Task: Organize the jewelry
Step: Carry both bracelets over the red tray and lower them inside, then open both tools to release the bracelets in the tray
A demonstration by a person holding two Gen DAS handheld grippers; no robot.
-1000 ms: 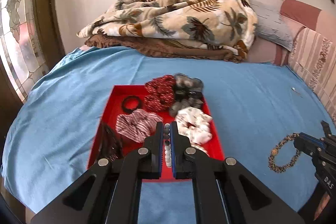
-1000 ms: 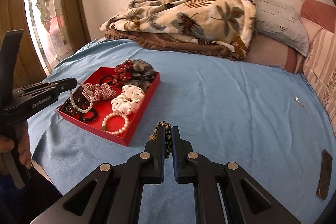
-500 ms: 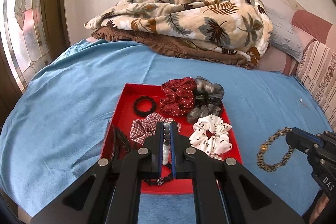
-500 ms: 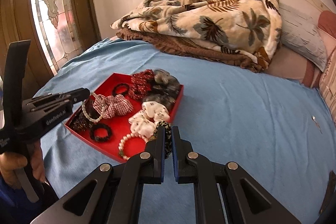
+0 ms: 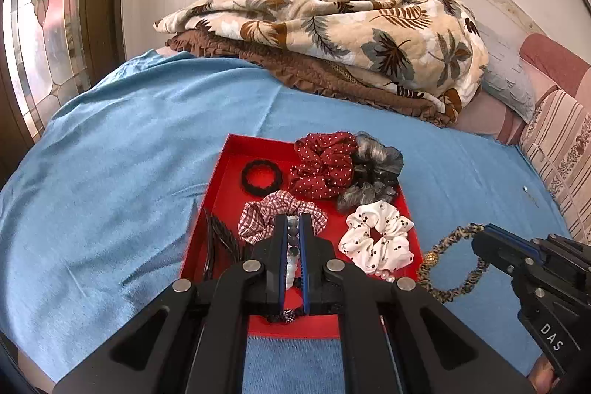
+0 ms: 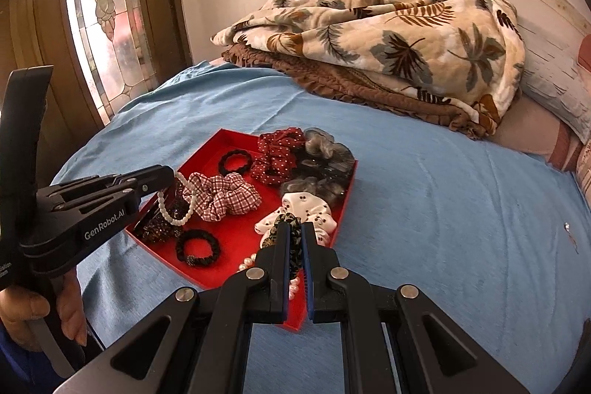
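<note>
A red tray (image 5: 229, 172) (image 6: 207, 154) lies on the blue bedsheet, holding several scrunchies, black hair ties, a dark hair clip (image 5: 218, 242) and a pearl bracelet (image 6: 247, 263). My left gripper (image 5: 293, 220) (image 6: 168, 174) is shut on a white bead bracelet (image 6: 177, 209), which hangs above the tray's near left part. My right gripper (image 6: 294, 228) (image 5: 480, 237) is shut on a leopard-print beaded bracelet (image 5: 454, 268) (image 6: 291, 222), held above the tray's right edge by the white dotted scrunchie (image 5: 376, 239).
A folded leaf-print blanket (image 5: 332, 24) on a brown one lies at the back of the bed. Pillows (image 5: 554, 117) are at the right. A stained-glass window (image 6: 107, 6) is at the left. The bedsheet edge drops off on the near left.
Both grippers moved forward and left over the bed. The right gripper carried the leopard bracelet from the bare sheet to over the tray's right edge. The left still holds the bead bracelet above the tray.
</note>
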